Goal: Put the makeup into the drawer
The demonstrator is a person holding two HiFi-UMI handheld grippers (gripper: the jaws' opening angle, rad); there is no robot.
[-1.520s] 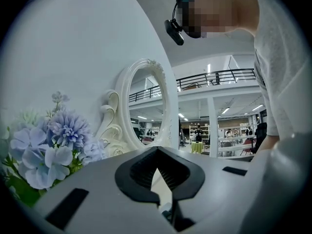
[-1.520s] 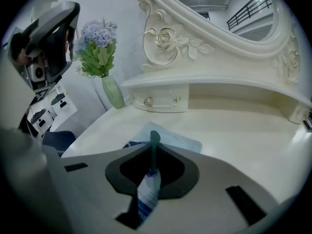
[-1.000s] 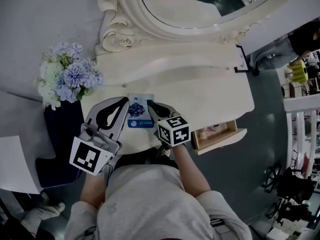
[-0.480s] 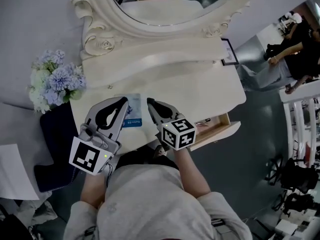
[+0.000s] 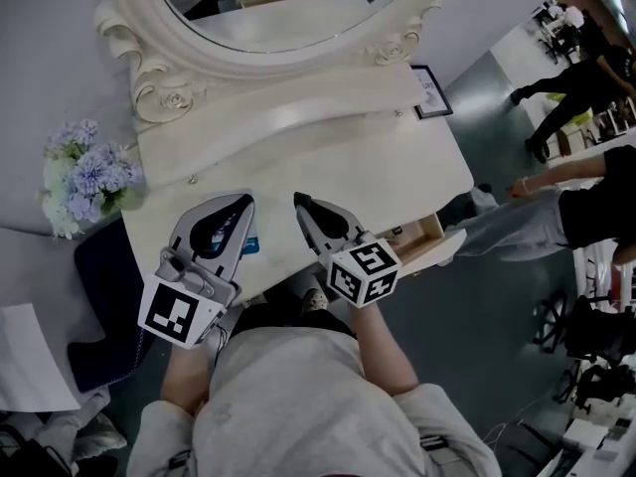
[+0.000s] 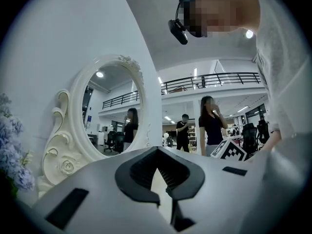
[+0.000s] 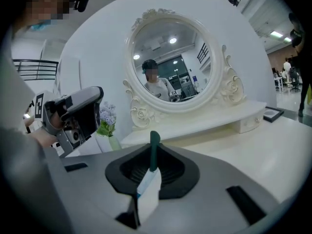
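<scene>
My right gripper is shut on a thin white makeup tube with a dark green cap, which sticks up past the fingertips. In the head view this gripper hangs over the front of the white dressing table, left of the open wooden drawer. My left gripper hovers beside it, its jaws together with nothing between them. A blue makeup packet lies on the table, mostly hidden under the left gripper.
An ornate oval mirror stands at the table's back, with a small framed card at its right end. Blue and white flowers stand off the table's left. People are on the floor to the right.
The table and drawer have slid left in the head view. Both grippers have lifted and shifted right over the table; the blue packet is now largely covered by the left gripper.
</scene>
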